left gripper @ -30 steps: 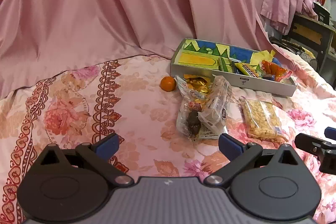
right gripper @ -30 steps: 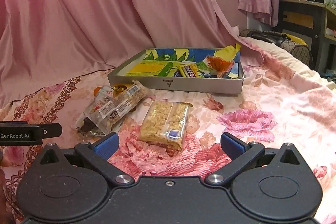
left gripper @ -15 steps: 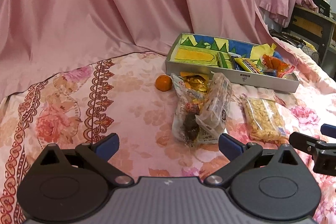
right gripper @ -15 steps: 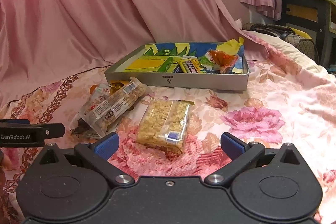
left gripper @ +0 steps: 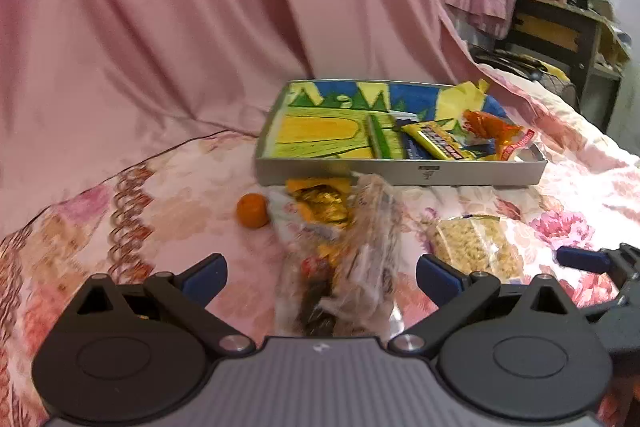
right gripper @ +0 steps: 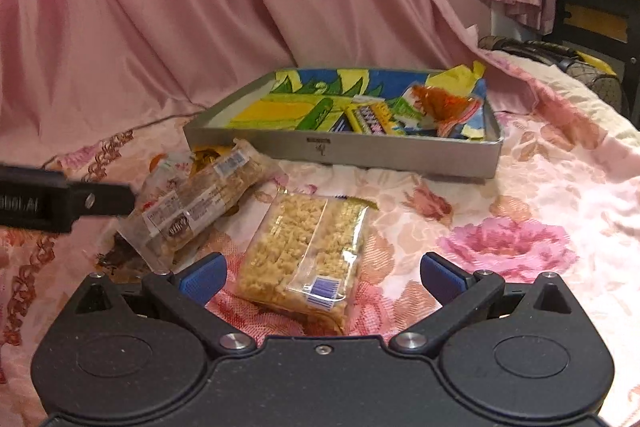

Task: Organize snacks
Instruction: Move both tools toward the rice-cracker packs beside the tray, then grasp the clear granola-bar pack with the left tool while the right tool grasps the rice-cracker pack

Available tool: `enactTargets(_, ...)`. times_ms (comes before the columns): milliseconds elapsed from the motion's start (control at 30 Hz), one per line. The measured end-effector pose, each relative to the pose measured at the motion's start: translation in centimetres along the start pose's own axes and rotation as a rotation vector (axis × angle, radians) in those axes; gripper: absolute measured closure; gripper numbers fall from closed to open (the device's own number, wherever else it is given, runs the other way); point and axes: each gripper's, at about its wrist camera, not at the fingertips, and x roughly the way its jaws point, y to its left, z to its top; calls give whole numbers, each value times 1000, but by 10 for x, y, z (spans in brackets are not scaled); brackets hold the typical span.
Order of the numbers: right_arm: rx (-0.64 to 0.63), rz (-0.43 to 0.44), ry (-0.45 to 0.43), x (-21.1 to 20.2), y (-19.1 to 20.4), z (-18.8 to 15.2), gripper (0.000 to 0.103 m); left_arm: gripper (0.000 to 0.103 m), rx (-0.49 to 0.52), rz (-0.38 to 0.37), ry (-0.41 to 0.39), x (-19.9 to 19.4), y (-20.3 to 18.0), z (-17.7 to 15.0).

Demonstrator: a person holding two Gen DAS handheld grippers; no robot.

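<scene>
A grey metal tray [left gripper: 400,174] [right gripper: 340,151] with a bright painted bottom lies on the flowered bedspread and holds several wrapped snacks at its right end. In front of it lies a heap of clear snack packets [left gripper: 344,259] [right gripper: 200,203], a gold-wrapped one [left gripper: 320,203] and a small orange [left gripper: 252,211]. A clear bag of puffed rice cake [right gripper: 308,251] [left gripper: 472,247] lies to the right. My left gripper [left gripper: 320,275] is open, its blue pads astride the heap. My right gripper [right gripper: 322,273] is open, with the rice cake bag between its fingers.
Pink satin cloth [left gripper: 200,27] drapes up behind the tray. A dark wooden shelf [left gripper: 560,27] with hanging pink fabric stands at the far right, beyond the bed's edge. The bedspread [left gripper: 140,211] left of the orange is bare.
Both grippers have moved forward and lower toward the snacks. The heap now sits between my left fingers and the rice cake bag between my right fingers. Nothing was grasped.
</scene>
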Motion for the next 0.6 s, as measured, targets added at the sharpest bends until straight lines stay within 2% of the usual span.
enactTargets(267,-67,16,39,19,11,-4,1,0,58,-63,50,33,-11,14)
enactTargets(600,-72,37,28,32,14,-2,1,2,183,-67,88,58,-27,21)
